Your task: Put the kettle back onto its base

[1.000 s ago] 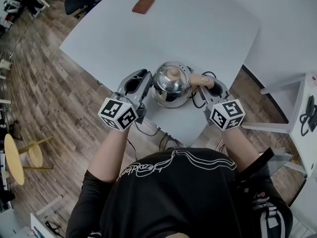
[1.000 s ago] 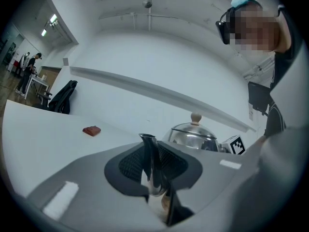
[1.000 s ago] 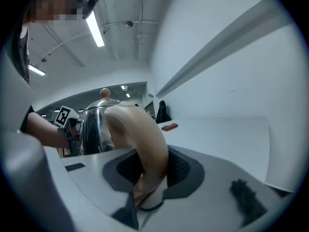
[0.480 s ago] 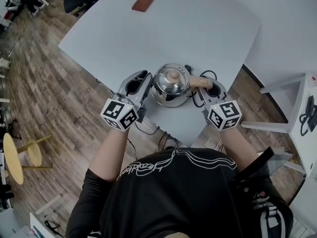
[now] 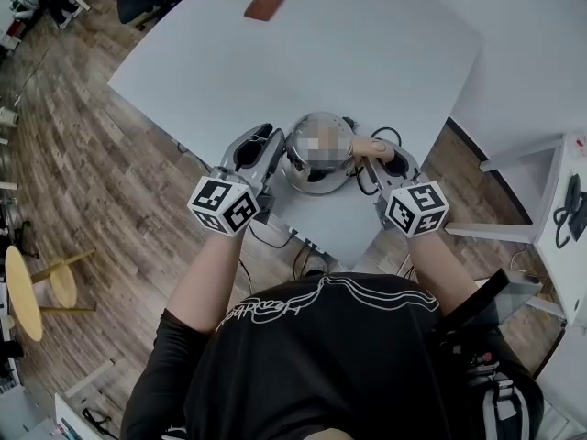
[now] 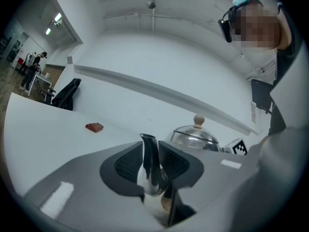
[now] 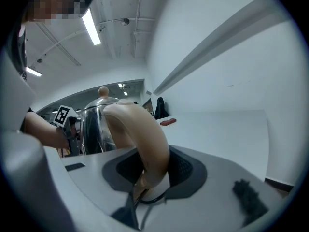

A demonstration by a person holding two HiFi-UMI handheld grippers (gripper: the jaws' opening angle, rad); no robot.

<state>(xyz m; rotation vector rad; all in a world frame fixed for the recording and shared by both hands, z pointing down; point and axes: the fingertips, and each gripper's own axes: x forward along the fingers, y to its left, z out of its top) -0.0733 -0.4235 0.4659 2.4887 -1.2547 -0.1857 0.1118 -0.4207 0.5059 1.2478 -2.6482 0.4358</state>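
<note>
I'm pinching the beige handle at the kettle's three o'clock with the right gripper, steadying it on the table's six-o'clock edge, while the left gripper's jaws are opening around the spout at nine o'clock.

The round polished steel kettle stands upright near the front corner of the white table. It has a domed lid with a small pale knob. Its slim curved steel spout lies between the jaws of the left gripper, which are opening with the pads close against it. Its thick beige arched handle, on the opposite side, is clamped in the jaws of the right gripper. The kettle's underside is hidden, so its base cannot be made out.
</note>
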